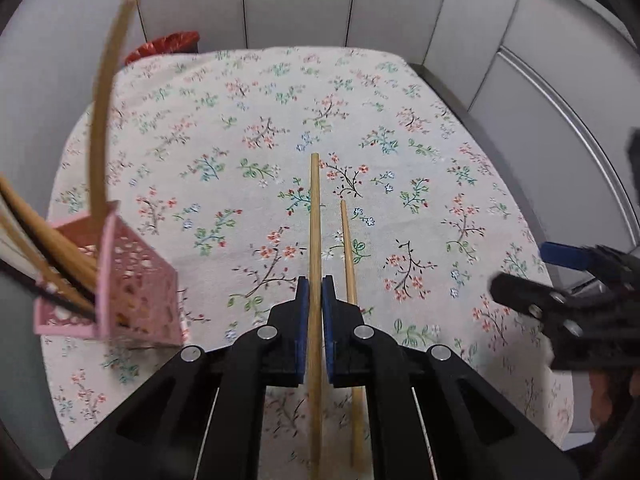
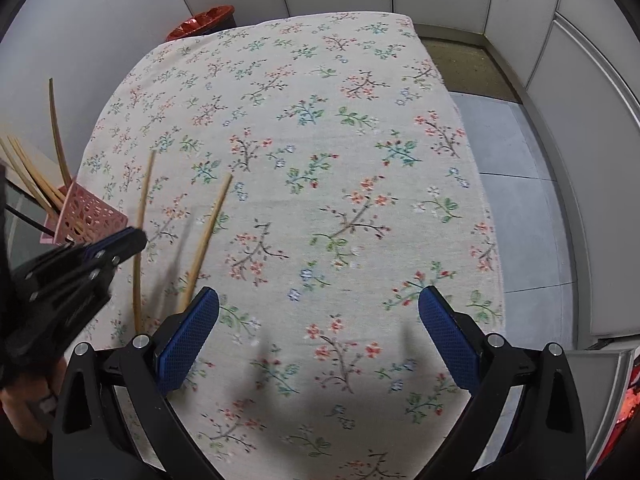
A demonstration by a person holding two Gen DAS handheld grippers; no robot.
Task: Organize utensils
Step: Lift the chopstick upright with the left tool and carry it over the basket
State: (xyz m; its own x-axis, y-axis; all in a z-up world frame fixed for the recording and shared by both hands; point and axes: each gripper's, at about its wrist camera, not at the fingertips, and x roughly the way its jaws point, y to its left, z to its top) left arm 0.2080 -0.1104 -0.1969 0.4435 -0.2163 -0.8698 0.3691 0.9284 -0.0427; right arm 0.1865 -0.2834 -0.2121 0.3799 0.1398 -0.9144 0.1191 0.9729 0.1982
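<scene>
Left hand-held gripper (image 1: 315, 300): clenched on one wooden chopstick (image 1: 315, 216); blue pads pinch the shaft, tip points to 12 o'clock in the left wrist view.
Held chopstick seen from the right: in the right wrist view it runs up from behind the left tool at 9 o'clock, tip toward 12.
Second chopstick (image 1: 349, 256): lies on the floral tablecloth (image 1: 400, 128), just beside the held one at its 3 o'clock side, not gripped; thin end toward 12 o'clock. Whether the two sticks touch, cannot tell.
Right hand-held gripper (image 2: 319, 312): released, jaws wide apart, nothing between the pads, cloth only below.
Pink holder (image 1: 136, 284): perforated pink basket at 9 o'clock in the left wrist view, near the bench edge, looks tilted; blurred.
Holder contents: several wooden sticks (image 1: 36, 232) and at least one dark one (image 1: 24, 280) stand in it, leaning out toward 10 o'clock; one long pale stick (image 1: 105, 92) rises toward 12.
Bench: covered by the cloth; grey panels behind.
Red bin (image 2: 202, 22): off the bench's far corner at 11 o'clock.
</scene>
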